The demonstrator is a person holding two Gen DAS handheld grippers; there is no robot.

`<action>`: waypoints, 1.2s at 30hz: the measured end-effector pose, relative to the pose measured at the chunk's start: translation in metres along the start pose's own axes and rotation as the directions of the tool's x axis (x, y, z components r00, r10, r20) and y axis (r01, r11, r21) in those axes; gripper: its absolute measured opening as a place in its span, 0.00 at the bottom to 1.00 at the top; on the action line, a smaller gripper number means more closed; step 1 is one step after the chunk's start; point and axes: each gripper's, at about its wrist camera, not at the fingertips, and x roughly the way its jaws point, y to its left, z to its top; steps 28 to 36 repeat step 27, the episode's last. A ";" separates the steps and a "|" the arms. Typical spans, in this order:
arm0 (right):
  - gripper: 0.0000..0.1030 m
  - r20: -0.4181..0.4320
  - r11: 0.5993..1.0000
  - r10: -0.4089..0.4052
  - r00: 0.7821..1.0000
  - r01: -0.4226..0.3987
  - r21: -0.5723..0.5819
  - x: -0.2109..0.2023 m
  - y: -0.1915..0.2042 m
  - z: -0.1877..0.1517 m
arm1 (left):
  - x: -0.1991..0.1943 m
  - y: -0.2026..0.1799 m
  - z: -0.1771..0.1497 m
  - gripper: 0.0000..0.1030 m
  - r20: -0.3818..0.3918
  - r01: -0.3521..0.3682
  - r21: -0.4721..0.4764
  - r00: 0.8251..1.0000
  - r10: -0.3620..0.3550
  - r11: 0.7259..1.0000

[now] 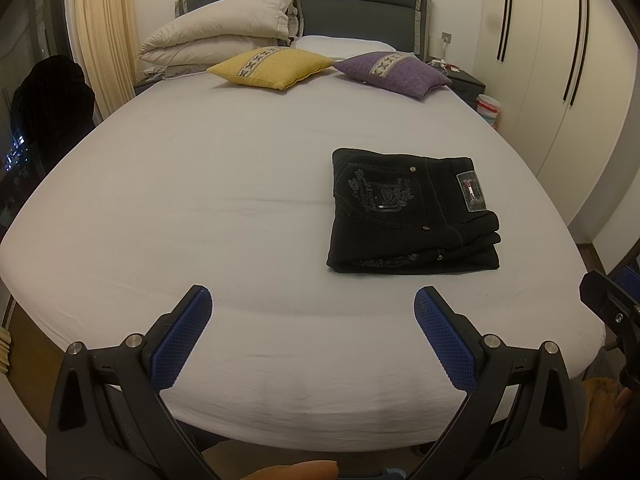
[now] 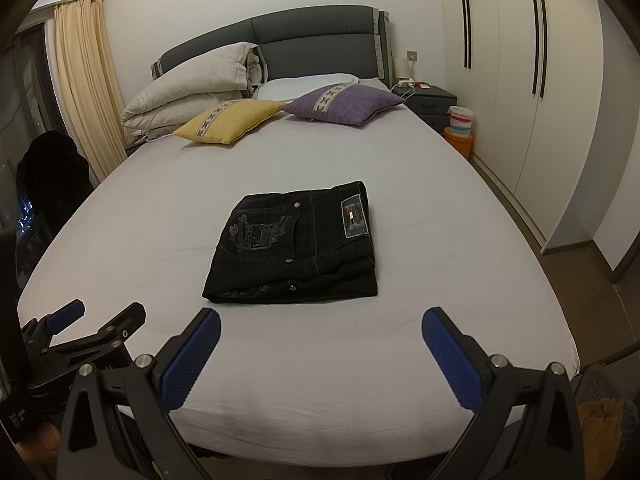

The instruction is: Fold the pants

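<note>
Big bed (image 2: 360, 360) w/ white sheet. Black pants (image 2: 296, 252) lie on it, already folded into a neat stack, long side going left-right. Right tongs (image 2: 322, 340) are wide, empty, nearer, pants straight ahead. Left tongs (image 1: 312, 312) are wide too, pants ahead & to the right.

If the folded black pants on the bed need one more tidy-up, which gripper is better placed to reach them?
Probably the right gripper: the black pants lie almost straight ahead between its open jaws. From the left gripper, also open, they sit off to the right.
</note>
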 end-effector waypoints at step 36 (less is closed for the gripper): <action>1.00 -0.021 1.000 0.008 1.000 -0.008 0.000 0.004 -0.007 -0.009 | 0.000 0.003 -0.002 1.00 0.004 0.000 0.012 1.000 0.000 1.000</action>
